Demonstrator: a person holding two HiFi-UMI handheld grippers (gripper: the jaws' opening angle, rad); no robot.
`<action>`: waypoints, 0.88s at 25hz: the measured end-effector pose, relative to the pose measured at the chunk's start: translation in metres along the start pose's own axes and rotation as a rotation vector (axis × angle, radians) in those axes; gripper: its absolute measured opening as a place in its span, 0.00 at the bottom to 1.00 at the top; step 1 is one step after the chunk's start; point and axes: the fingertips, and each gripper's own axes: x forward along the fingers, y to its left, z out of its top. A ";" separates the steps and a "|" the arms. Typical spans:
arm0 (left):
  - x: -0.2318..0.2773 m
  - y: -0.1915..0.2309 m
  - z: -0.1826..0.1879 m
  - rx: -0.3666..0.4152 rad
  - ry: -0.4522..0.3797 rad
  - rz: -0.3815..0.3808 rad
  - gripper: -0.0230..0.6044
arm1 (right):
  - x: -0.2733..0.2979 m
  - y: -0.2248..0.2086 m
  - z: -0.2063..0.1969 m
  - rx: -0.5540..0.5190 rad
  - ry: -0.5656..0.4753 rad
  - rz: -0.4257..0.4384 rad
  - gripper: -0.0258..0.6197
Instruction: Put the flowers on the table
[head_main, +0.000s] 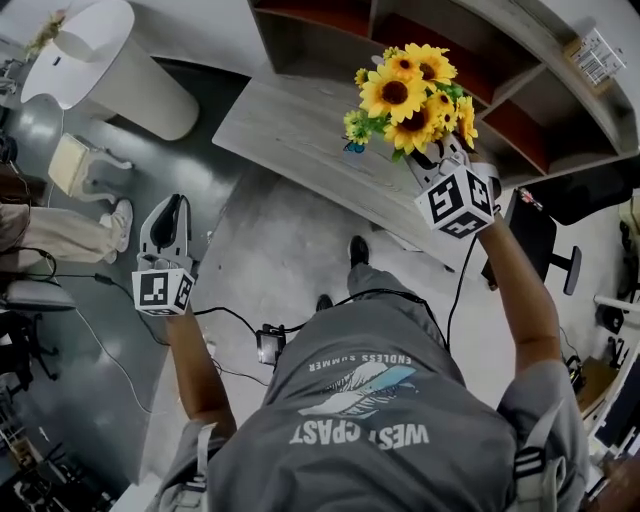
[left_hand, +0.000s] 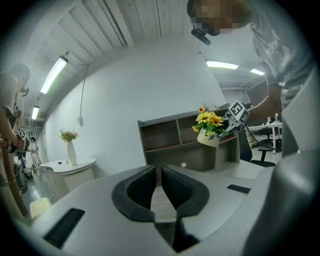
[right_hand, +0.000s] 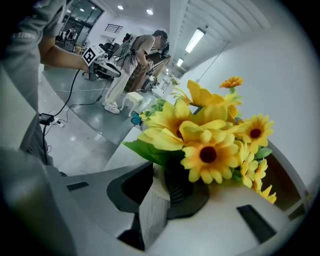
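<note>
A bunch of yellow sunflowers (head_main: 410, 95) in a small white pot (left_hand: 207, 138) hangs in the air over the far part of the grey wooden table (head_main: 290, 130). My right gripper (head_main: 437, 155) is shut on the pot's wall. In the right gripper view the blooms (right_hand: 210, 145) fill the frame above the right gripper (right_hand: 160, 180), with the white pot wall (right_hand: 152, 210) pinched between the pads. My left gripper (head_main: 170, 215) is held low at the left over the floor, shut and holding nothing. In its own view the left gripper (left_hand: 159, 172) faces the table and the flowers (left_hand: 210, 121).
A grey shelf unit (head_main: 480, 60) stands along the back of the table. A black office chair (head_main: 540, 230) is at the right. A white round side table (head_main: 90, 50) with a vase, a small stool (head_main: 75, 165) and another person's legs (head_main: 60, 230) are at the left. Cables (head_main: 260, 340) run across the floor.
</note>
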 end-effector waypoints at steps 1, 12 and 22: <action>0.001 -0.002 -0.002 -0.002 0.005 0.004 0.11 | 0.005 -0.001 -0.005 -0.001 0.001 0.005 0.19; 0.012 -0.027 -0.011 -0.003 0.050 0.020 0.11 | 0.053 -0.003 -0.049 -0.011 0.019 0.053 0.19; 0.021 -0.036 -0.025 -0.026 0.092 0.025 0.11 | 0.101 0.006 -0.076 -0.007 0.036 0.108 0.19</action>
